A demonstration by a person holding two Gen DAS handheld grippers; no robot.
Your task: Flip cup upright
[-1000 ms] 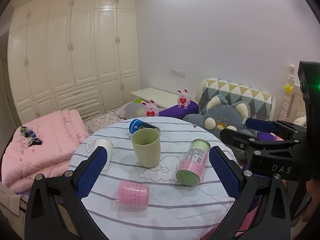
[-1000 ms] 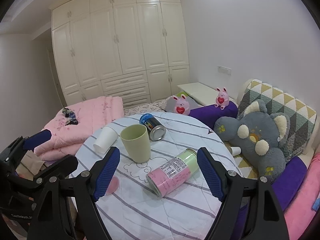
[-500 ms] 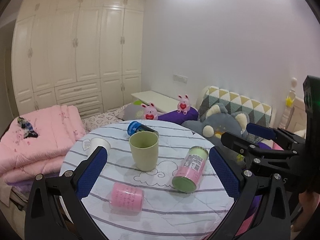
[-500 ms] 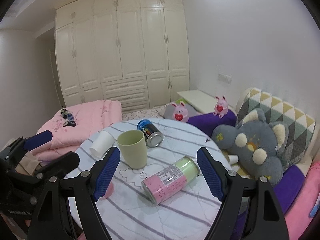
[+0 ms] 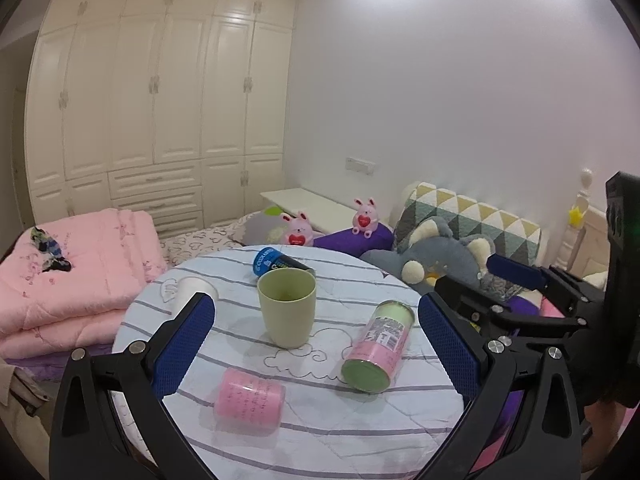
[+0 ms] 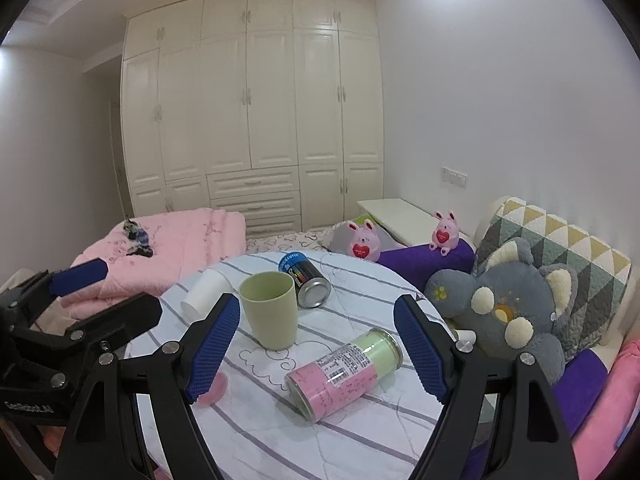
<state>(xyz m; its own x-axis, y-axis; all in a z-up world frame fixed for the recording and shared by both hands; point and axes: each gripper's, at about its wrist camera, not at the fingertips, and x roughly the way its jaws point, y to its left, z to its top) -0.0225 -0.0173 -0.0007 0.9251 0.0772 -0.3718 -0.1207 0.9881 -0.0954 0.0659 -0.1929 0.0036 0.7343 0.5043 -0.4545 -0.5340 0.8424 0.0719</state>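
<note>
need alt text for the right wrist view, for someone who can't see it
A green cup stands upright on a round striped table, framed by the open, empty jaws of the right gripper. Around it lie a pink-and-green can, a blue can and a white paper cup, all on their sides.

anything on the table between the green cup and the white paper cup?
No. In the right wrist view only bare striped tablecloth separates the upright green cup from the white paper cup lying on its side.
</note>
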